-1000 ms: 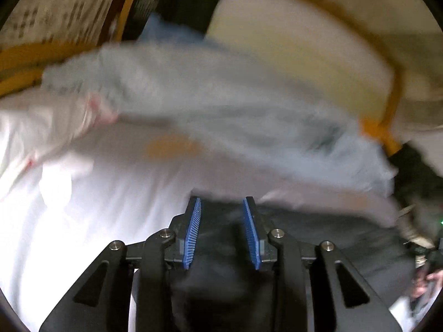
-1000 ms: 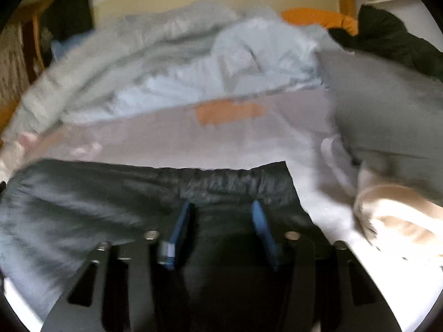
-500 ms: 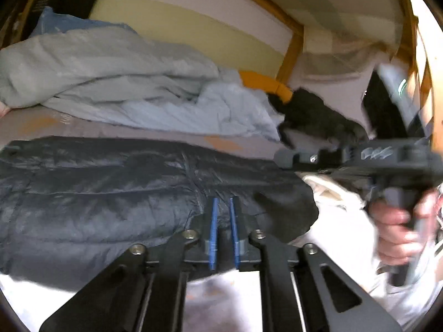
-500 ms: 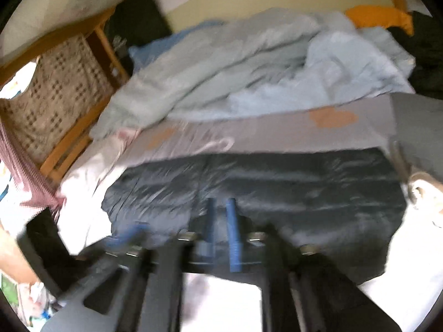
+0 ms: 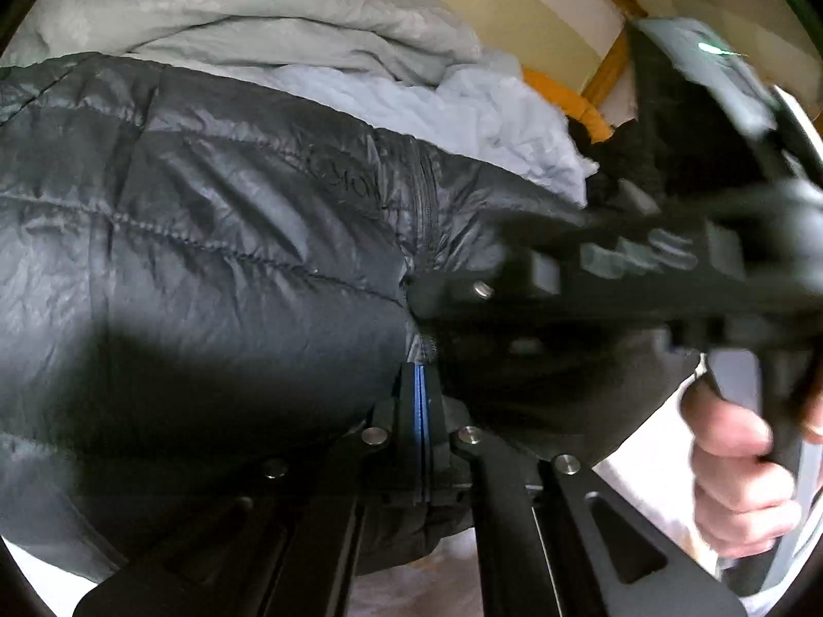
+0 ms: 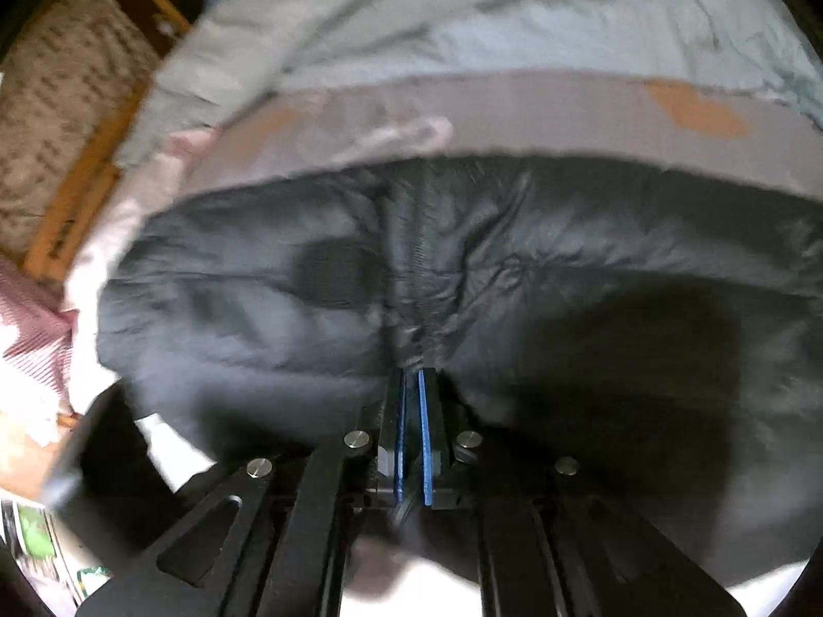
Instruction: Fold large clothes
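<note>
1. The bed [image 6: 514, 108] under me is the biggest thing here, a grey sheet with orange patches. A heap of pale blue-grey bedding [image 5: 267, 15] is bunched along its far side, against the wall.

2. The task's garment, a dark quilted puffer jacket [image 5: 206, 236], lies spread across the near part of the bed. Its long axis runs side to side in front of me, and its bulk reaches away from both pairs of my fingers toward the bedding.

3. The zipper line [image 5: 424, 190] runs straight away from me, near the middle of the jacket. In both wrist views it leads down to my fingertips, so I judge that both hands sit at the near hem close to the zipper, not out at the corners.

4. My right gripper [image 6: 411, 385] is clamped at that hem. Its blue pads are almost touching and dark fabric puckers up just in front of them. I read that as a pinch on the jacket, though the cloth between the pads is barely visible.

5. My left gripper [image 5: 421, 385] is likewise pressed closed at the hem, with shell fabric gathered at its tips. The right gripper's black frame crosses just beside it, and my right hand [image 5: 740, 483] is wrapped round the handle.

6. With both hands this close together, neither is clearly nearer. The fold would likely carry this edge forward, along the zipper.
</note>
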Demonstrator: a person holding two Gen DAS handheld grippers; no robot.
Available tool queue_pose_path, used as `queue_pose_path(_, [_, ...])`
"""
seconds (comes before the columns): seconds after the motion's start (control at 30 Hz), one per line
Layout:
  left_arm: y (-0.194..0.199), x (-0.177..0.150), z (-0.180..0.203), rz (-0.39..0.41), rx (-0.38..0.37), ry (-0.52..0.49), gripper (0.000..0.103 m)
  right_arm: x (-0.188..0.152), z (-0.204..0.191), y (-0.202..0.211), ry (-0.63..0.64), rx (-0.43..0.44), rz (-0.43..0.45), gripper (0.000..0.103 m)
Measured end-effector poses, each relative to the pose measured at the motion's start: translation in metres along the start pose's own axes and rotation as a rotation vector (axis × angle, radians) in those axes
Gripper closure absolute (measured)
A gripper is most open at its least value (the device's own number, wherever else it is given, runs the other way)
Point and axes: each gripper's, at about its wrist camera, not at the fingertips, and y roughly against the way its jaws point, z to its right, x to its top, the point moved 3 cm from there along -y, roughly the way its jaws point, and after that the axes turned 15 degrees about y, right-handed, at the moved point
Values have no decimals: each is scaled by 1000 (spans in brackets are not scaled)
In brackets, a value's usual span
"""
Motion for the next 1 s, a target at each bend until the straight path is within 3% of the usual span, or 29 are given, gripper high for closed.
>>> queue_pose_path(0.2, [-2,4,-11,-32,-44,70,100,20,5,-15,-13,-44,29,103])
queue_pose_path(0.43, [4,2,-12,-31,-39,69,100,62,25,-47,-44,-115,2,103])
queue_pose_path(0.5, [5,3,-16,-36,-50,86,101,63,29,-60,-24,-103,-24,103])
queue_pose_path(0.7, [9,0,-13,-25,-29,68,100,53,38,-67,-52,-55,28,103])
queue_pose_path(0.8, [10,0,-14,-26,-36,74,100,48,36,-48,-65,-85,52,103])
queue_pose_path(0.93, [3,5,-8,-8,-25,60,100,-1,28,28,-61,4,246,103])
queue_pose_path(1.0, [2,4,-4,4,-12,48,100,-33,29,65,-55,-6,341,103])
